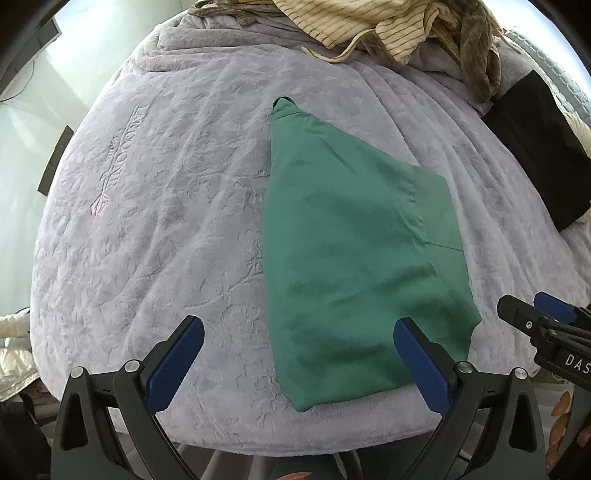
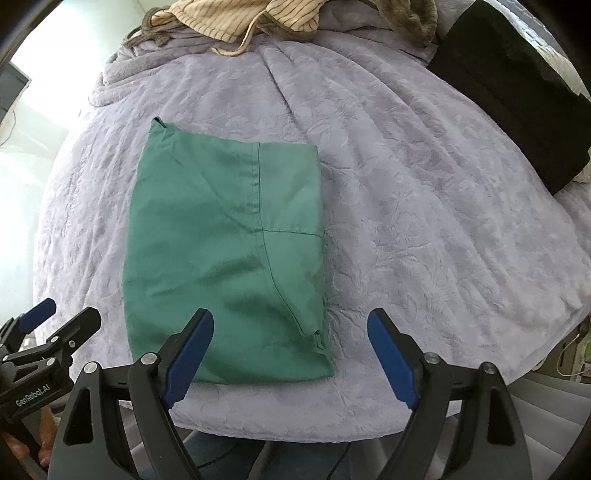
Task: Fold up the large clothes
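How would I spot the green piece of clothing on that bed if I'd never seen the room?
Start with the lavender blanket covering the bed. Heaped clothes lie at its far edge and a black item at the far right. The green garment lies nearer, alone on the blanket: the only green thing, folded flat into a neat rectangle.

folded garment [image 2: 225, 254] lies on the blanket [image 2: 406, 221]; clothes pile [image 2: 236, 18] behind, dark cloth [image 2: 517, 92] right.

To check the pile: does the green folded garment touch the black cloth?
Apart. The right wrist view shows the green folded garment and the black cloth separated by a wide stretch of bare lavender blanket.
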Action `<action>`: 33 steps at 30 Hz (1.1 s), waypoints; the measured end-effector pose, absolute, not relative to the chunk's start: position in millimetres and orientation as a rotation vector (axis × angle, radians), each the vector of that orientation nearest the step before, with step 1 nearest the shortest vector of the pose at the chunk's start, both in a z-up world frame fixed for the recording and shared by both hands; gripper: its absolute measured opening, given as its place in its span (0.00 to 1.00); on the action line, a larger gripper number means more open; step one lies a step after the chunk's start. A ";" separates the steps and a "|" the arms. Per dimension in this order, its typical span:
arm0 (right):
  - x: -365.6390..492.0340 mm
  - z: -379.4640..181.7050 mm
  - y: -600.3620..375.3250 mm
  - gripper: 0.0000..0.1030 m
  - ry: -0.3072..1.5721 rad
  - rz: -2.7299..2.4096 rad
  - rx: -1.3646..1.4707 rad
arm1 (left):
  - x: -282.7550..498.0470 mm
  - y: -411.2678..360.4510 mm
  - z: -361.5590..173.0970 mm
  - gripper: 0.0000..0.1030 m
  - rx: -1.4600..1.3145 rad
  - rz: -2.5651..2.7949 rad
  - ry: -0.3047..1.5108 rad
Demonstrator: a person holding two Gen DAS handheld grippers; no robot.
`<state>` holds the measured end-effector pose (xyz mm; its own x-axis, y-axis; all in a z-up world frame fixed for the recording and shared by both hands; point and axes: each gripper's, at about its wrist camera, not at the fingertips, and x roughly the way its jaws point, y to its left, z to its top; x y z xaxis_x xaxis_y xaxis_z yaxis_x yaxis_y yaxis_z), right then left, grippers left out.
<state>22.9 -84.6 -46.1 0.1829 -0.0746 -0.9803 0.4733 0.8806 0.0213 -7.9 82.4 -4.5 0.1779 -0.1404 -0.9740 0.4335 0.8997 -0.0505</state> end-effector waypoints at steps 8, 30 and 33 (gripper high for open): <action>25.2 -47.5 -79.3 0.85 1.348 -0.376 0.347 | -7.5 83.1 -5.8 1.00 0.271 -0.403 1.333; 26.2 -46.4 -74.5 0.85 1.349 -0.386 0.304 | -9.1 85.0 -3.9 1.00 0.287 -0.404 1.322; 25.9 -45.1 -75.5 0.85 1.345 -0.388 0.304 | -10.9 82.7 -2.3 1.00 0.295 -0.408 1.314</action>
<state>25.9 -75.5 -45.1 0.1766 -0.0969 -0.9795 0.4402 0.8979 -0.0095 -10.9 82.7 -2.3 0.1998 -0.1221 -0.9722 0.4497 0.8930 -0.0197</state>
